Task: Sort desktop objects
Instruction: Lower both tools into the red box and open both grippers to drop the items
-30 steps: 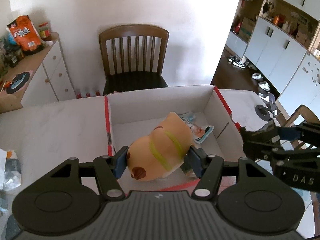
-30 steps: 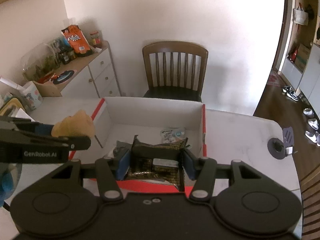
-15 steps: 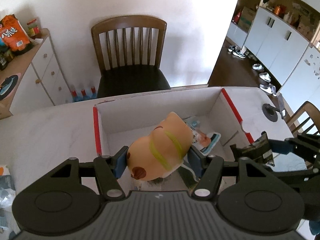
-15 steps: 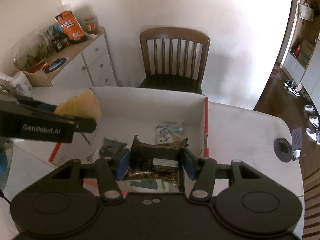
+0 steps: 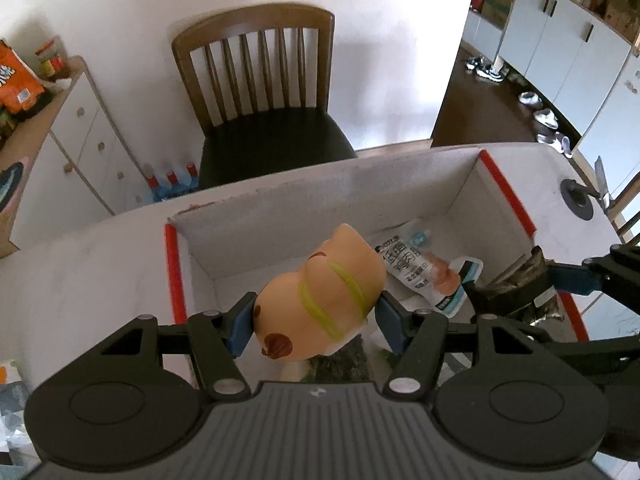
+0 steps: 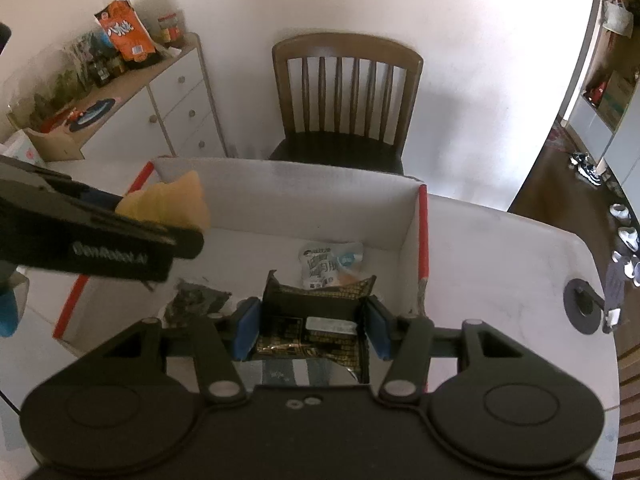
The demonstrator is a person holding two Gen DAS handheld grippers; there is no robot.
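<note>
Legible text: one item.
The left gripper (image 6: 120,216) arm is showing white lettering "GenRobot.AI", blurred; print on the white pouch (image 6: 330,262) and orange snack bag (image 6: 126,36) is not resolving.

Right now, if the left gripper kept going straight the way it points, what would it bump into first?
Probably the floor of the white cardboard box, near the dark packet under the orange toy the left gripper holds; depth is unclear.
</note>
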